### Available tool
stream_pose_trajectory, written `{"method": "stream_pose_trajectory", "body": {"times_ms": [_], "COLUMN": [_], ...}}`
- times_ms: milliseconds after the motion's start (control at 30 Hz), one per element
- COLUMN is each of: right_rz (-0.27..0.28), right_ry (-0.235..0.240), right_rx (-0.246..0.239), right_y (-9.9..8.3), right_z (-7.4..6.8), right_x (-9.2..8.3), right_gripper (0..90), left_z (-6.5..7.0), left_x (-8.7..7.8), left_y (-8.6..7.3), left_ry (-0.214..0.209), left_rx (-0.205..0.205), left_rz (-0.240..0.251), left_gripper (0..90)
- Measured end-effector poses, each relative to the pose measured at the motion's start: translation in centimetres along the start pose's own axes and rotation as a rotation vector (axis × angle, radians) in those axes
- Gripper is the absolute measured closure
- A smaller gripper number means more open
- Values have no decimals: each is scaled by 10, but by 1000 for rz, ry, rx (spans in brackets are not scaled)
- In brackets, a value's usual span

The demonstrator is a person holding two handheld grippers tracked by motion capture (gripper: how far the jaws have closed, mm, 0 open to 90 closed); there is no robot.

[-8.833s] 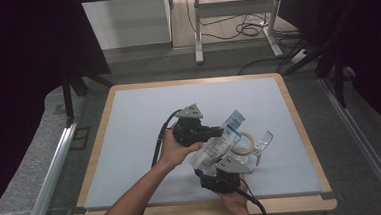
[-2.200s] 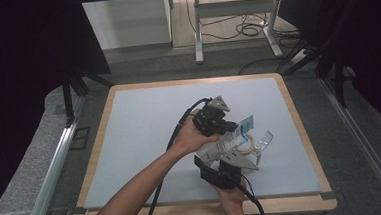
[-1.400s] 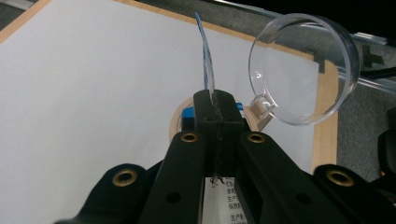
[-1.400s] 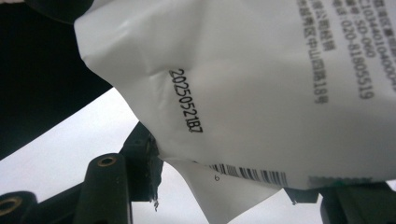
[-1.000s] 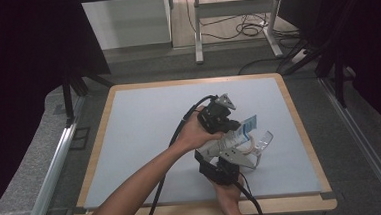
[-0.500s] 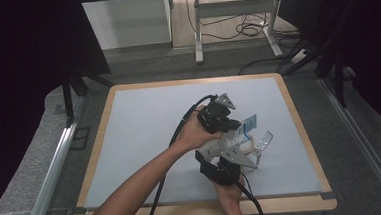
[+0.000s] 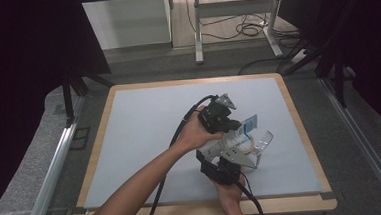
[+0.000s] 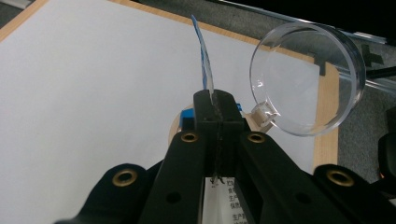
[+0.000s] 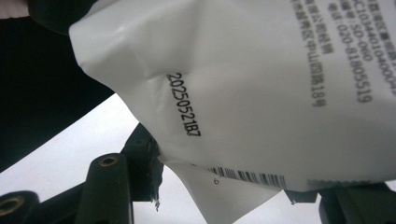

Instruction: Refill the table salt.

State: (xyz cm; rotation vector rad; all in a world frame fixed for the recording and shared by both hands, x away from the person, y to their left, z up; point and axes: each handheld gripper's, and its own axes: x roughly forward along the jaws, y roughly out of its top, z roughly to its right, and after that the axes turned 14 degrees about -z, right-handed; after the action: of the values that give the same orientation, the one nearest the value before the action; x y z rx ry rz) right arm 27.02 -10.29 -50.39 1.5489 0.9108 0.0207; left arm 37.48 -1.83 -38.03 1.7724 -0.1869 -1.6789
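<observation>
A white pouch [image 7: 224,141] with a blue top edge [image 7: 249,123] is held up over the mat, right of centre. My left gripper [image 7: 239,126] comes at it from the left and is shut on that thin blue top edge [image 8: 204,70]. My right gripper [image 7: 229,152] rises from the near side, and its jaws stand either side of the pouch's lower body [image 9: 261,88], pressing it. Printed text and a barcode show on the pouch. Just right of the pouch stands a clear plastic jar [image 7: 257,146] with its round hinged lid [image 8: 306,79] swung open.
The grey-white mat [image 7: 144,125] lies on a wooden-edged table [image 7: 97,148]. Cables trail from both grippers toward the near edge. Beyond the table are metal stand legs [image 7: 233,14] and floor cables.
Since the earliest frame my left gripper has moved right, from the pouch's left side onto its top edge. Over the last second nothing has visibly shifted.
</observation>
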Motion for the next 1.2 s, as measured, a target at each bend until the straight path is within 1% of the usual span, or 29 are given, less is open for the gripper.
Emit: {"method": "stream_pose_trajectory", "body": {"times_ms": [200, 233, 300, 400, 567, 600, 667, 700, 767, 833, 967, 1067, 1200], "right_rz": [5, 6, 8, 7, 16, 16, 16, 16, 18, 23, 23, 23, 22], "right_ry": [-15, -14, -15, -16, -11, -4, 27, 33, 28, 28, 47, 46, 41], "right_rx": [-6, -5, -6, -8, 1, 6, 39, 46, 41, 48, 74, 80, 74], "right_y": [1, 1, 1, 2, 4, 5, 5, 6, 5, 5, 5, 4, 4], "right_z": [-1, -1, 0, 1, 1, 1, 2, 1, 2, 1, 1, 2, 3], "right_x": [1, 1, 1, 0, -2, -3, -3, -4, -3, -2, -2, -2, -1], "right_gripper": [425, 426, 426, 428, 428, 428, 428, 428, 428, 427, 426, 426, 427], "left_z": [1, 0, 0, -1, 1, 1, 1, 1, 2, 2, 3, 3, 2], "left_x": [0, 0, 1, 1, 1, 1, 0, 0, -1, -2, -1, 1, 1], "left_y": [1, 1, 2, 3, 5, 5, 6, 6, 6, 7, 8, 8, 8], "left_ry": [0, 0, -4, -5, -6, -4, 2, 3, 5, 8, 14, 12, 12], "left_rx": [-2, 1, -7, 2, 3, 2, 6, 8, 1, 5, 10, 9, 8], "left_rz": [-2, -3, -2, -5, 1, 0, -11, -11, -4, -6, -11, -5, -9], "left_gripper": [900, 900, 900, 900, 900, 900, 900, 900, 900, 900, 900, 900, 900]}}
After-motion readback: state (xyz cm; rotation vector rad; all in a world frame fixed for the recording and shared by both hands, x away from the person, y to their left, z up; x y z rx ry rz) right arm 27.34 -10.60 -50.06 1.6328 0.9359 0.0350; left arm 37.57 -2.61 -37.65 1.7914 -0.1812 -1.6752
